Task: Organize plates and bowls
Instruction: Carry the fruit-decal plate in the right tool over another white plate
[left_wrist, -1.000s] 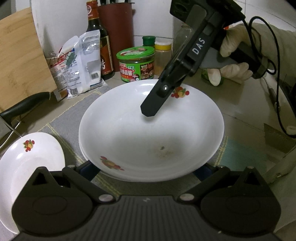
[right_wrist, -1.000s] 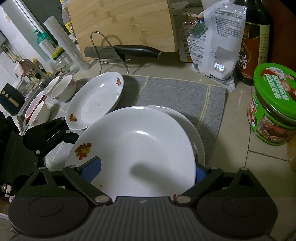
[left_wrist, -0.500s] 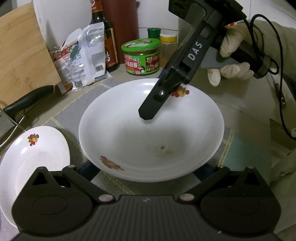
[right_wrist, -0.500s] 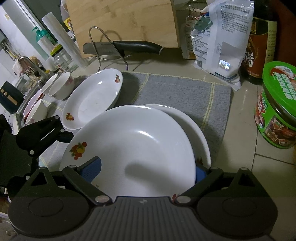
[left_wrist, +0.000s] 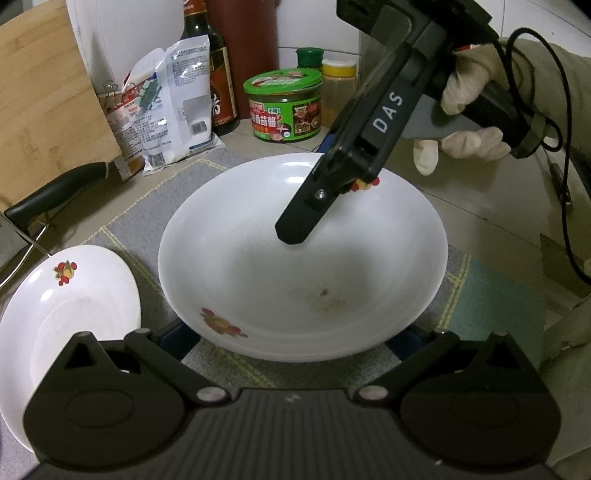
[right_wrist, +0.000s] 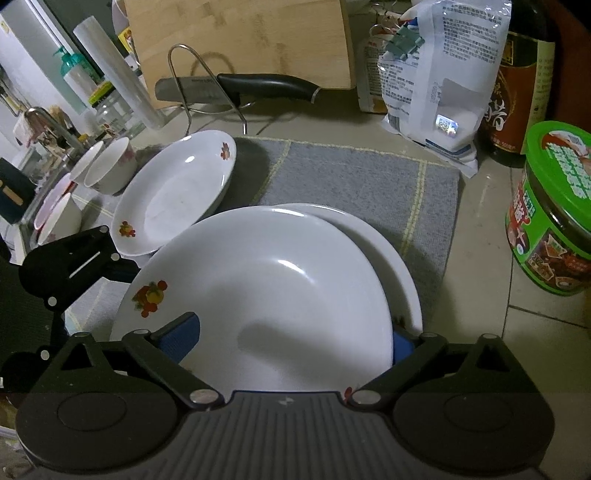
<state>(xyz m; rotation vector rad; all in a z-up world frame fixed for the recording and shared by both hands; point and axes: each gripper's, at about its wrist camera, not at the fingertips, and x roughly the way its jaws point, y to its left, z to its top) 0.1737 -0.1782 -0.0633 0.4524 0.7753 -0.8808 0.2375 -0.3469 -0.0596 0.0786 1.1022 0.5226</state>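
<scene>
You can read the white letters "DAS" on the side of the right gripper (left_wrist: 295, 236), running along its black arm in the left wrist view. The green-lidded jar (left_wrist: 284, 107) carries a red label with white Chinese characters; the second reads 菇, the others are too small for you to make out. The white packet (right_wrist: 439, 85) is covered in fine printed lines and a small square code, none of it legible. The dark bottle (right_wrist: 521, 85) shows brush-style characters on its label that you cannot read.
</scene>
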